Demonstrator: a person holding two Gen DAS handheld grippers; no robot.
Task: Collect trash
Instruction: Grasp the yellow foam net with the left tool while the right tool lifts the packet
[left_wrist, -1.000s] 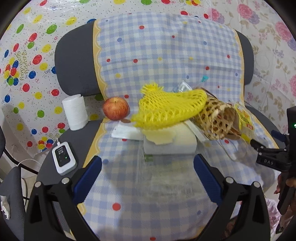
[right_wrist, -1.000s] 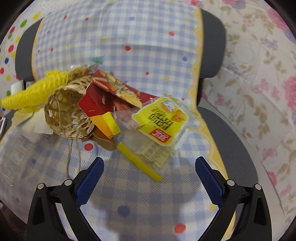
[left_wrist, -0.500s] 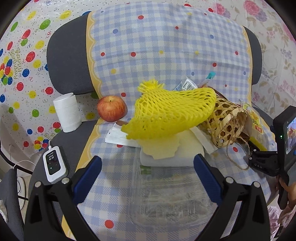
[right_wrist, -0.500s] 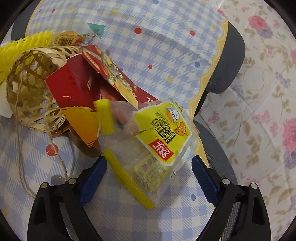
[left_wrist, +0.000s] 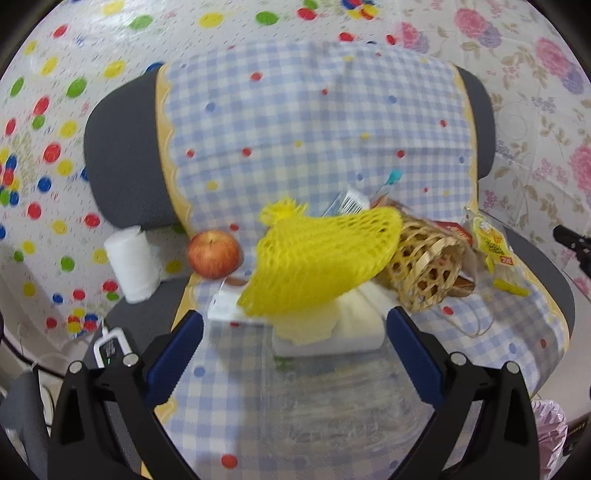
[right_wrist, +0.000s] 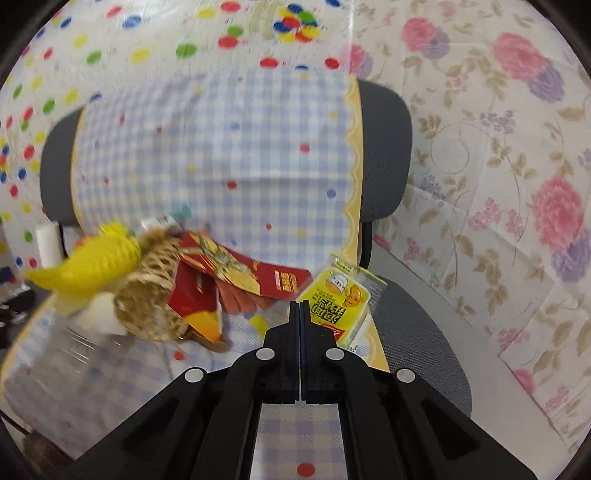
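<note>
Resting on the checked chair cover (left_wrist: 314, 122), the trash lies around the wicker basket (left_wrist: 424, 266): yellow foam net (left_wrist: 321, 266) draped on its left, yellow snack packet (right_wrist: 338, 301) to its right. Right gripper (right_wrist: 300, 306) jaws fully closed, with the packet just behind their tips; whether it is pinched cannot be told. Left gripper (left_wrist: 295, 332) jaws spread wide, empty.

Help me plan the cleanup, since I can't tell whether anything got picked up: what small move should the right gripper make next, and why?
Probably lift the right gripper slightly and see whether the yellow snack bag comes along. Its jaws are shut right at the bag's near edge, but the gripper itself hides whether the film is pinched.
</note>
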